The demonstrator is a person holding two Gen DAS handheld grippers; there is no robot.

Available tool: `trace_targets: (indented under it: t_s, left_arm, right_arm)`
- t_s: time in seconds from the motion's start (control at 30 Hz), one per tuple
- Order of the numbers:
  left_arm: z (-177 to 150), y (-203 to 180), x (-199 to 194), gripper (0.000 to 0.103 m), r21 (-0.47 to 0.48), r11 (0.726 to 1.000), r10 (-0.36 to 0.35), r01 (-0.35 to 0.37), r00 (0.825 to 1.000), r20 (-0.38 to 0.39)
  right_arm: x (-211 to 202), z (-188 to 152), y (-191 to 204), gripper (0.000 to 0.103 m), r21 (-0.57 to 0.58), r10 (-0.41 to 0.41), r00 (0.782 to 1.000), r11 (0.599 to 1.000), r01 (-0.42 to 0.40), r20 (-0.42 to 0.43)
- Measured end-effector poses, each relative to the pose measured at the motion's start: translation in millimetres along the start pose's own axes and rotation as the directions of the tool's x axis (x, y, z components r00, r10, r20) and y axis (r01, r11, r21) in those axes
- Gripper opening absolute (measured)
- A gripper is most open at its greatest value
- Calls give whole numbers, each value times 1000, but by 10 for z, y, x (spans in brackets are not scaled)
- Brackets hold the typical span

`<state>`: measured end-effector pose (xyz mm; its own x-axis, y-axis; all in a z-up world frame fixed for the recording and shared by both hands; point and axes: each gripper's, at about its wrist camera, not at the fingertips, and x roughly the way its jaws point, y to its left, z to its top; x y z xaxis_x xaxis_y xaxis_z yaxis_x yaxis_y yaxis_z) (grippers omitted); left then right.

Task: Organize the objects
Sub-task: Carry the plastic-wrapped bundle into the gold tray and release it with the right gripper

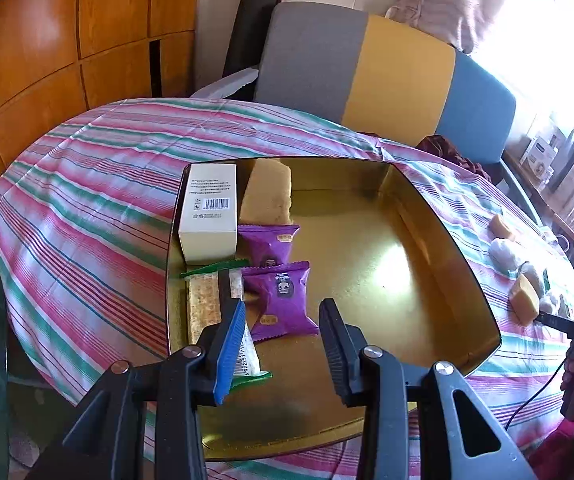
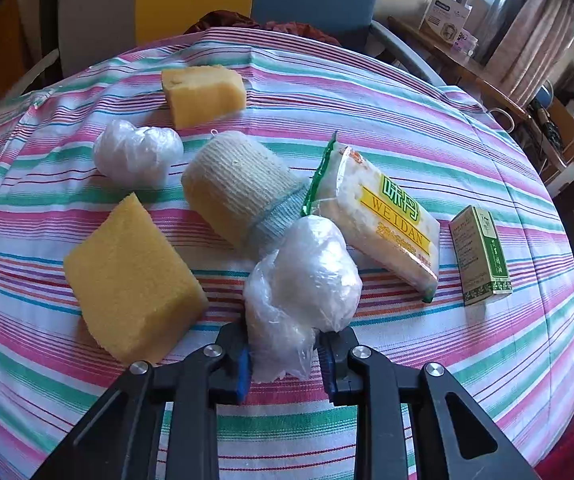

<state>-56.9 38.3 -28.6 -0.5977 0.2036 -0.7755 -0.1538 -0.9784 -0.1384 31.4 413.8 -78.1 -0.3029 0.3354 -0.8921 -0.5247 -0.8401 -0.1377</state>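
Gold tin fills left view; right gripper pinches plastic bundle.

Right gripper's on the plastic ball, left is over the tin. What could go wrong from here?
1. The right gripper pinches only the loose tail of the plastic-wrapped ball; the film could slip or tear when lifted.
2. The ball touches the knit-wrapped roll and sits beside the large sponge; lifting may drag them.
3. The left gripper hangs open, empty, above the purple packets in the gold tin, possibly in the drop path.
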Motion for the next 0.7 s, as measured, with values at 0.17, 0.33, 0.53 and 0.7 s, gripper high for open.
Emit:
trace_targets:
  t_s: [0.17, 0.33, 0.53, 0.7]
  left_arm:
    - [-31, -22, -54, 38, 7, 1000, -9, 9, 1000, 8]
    - [-53, -12, -86, 38, 9, 1000, -18, 18, 1000, 12]
    - [-81, 25, -92, 38, 7, 1000, -22, 22, 1000, 9]
    - [-98, 55, -93, 38, 1, 1000, -26, 26, 1000, 4]
  right_arm:
    - [-5, 10, -72, 26, 31, 5, 1000, 1000, -5, 2]
    - [-70, 12, -91, 26, 51, 11, 1000, 999, -13, 23]
    - [-195, 26, -124, 26, 80, 21, 998, 996, -27, 67]
    - [-369, 39, -135, 26, 102, 42, 993, 993, -54, 113]
